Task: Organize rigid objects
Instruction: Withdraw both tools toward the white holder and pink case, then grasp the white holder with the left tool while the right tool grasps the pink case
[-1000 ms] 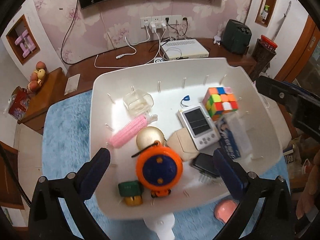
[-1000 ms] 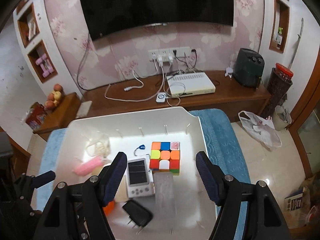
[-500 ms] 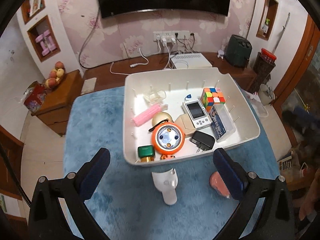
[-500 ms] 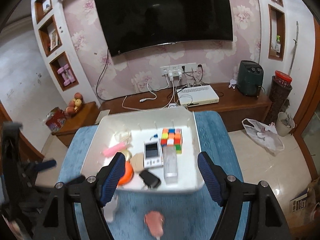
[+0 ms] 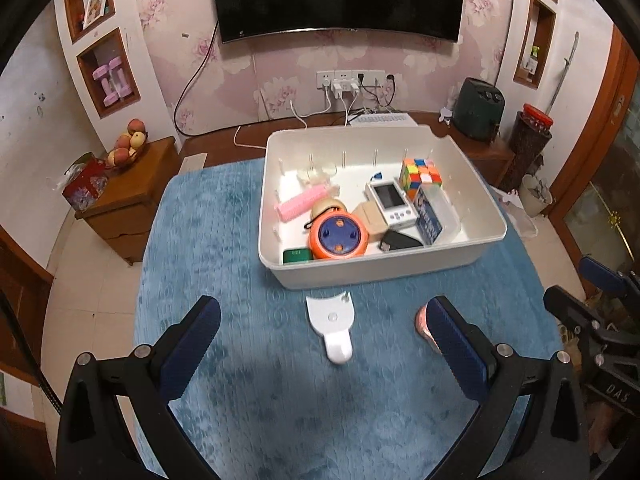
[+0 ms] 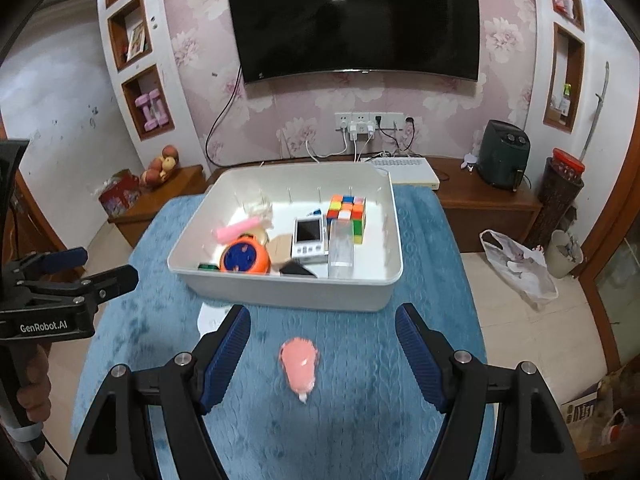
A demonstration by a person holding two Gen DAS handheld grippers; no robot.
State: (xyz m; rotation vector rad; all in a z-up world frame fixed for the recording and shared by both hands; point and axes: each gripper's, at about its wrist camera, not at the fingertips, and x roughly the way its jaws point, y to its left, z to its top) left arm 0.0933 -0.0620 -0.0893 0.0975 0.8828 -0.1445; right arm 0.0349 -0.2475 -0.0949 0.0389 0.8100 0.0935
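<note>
Left gripper [image 5: 324, 340], jaws spread and empty, above a white handled piece [image 5: 333, 322] on the blue cloth [image 5: 224, 264]. Right gripper [image 6: 322, 350], jaws likewise spread and empty, frames a pink object [image 6: 299, 368]. Beyond both: white bin [image 6: 288, 290] holding Rubik's cube [image 6: 348, 214], orange-and-blue round toy [image 6: 244, 258], white handheld console [image 6: 308, 236].

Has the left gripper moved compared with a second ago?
Yes. The left gripper has pulled back from the white bin; its fingers now frame the white piece on the blue mat.
</note>
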